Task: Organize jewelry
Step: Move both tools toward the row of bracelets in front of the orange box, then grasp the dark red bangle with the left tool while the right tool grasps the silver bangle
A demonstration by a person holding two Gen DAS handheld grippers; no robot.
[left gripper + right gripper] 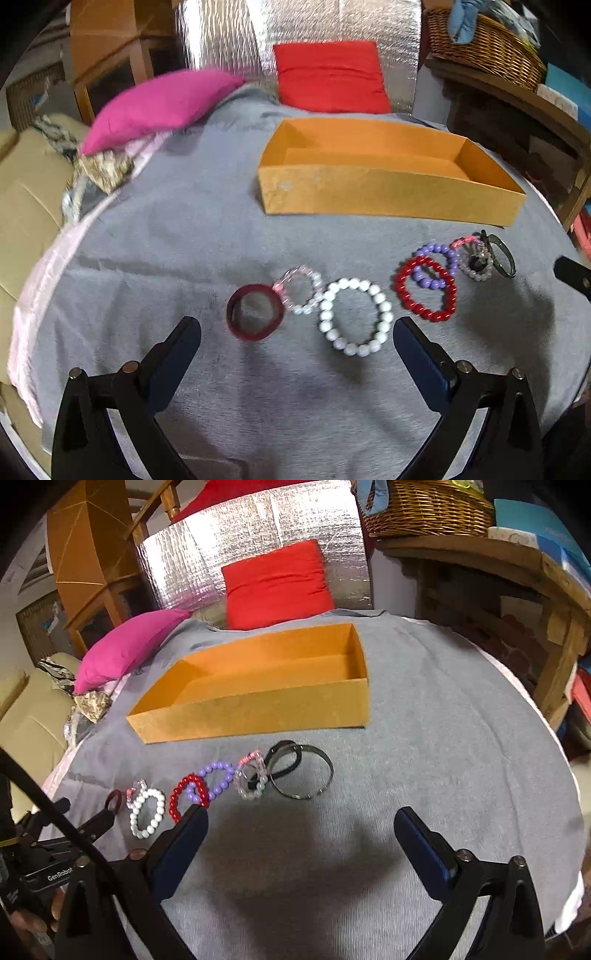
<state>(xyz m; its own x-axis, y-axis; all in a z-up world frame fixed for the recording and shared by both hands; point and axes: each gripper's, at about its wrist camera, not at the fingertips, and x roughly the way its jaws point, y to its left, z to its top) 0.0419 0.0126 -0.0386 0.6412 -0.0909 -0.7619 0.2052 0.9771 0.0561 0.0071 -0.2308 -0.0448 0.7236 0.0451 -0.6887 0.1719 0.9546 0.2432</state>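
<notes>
So, both of my tools are spread wide and carrying nothing: my left gripper [297, 323] hangs low over the grey cloth-covered table [184, 240], my right gripper [301, 814] likewise, further along the row

Jewelry lies in a loose line on the cloth, none of it in the shallow open orange cardboard box [388, 199] behind:
- dark red wide band bangle [255, 312], nearest my left finger
- clear pinkish bead bracelet [301, 290], touching the bangle and the next one
- white round-bead bracelet [354, 315], sitting between my left fingers
- glossy red bead bracelet [424, 288] overlapping a purple bead bracelet [434, 267]
- pale lilac bead bracelet [251, 779] tangled with thin dark metal bangles [303, 771]

Risks, as I judge them:
- overlapped pieces; closing on one may drag its neighbour or lift two at once
- round beads are slick, so a pinch across a single bead could squirt out; better to catch the strand
- thin metal hoops lie flat, hard to get a finger under, cloth may bunch
- my right gripper's left finger sits just at the red beads and could knock them

Room: open cloth lies to the right of the row and between row and box. The table edge curves off near on both sides; the box's near wall needs clearing on the way in
</notes>
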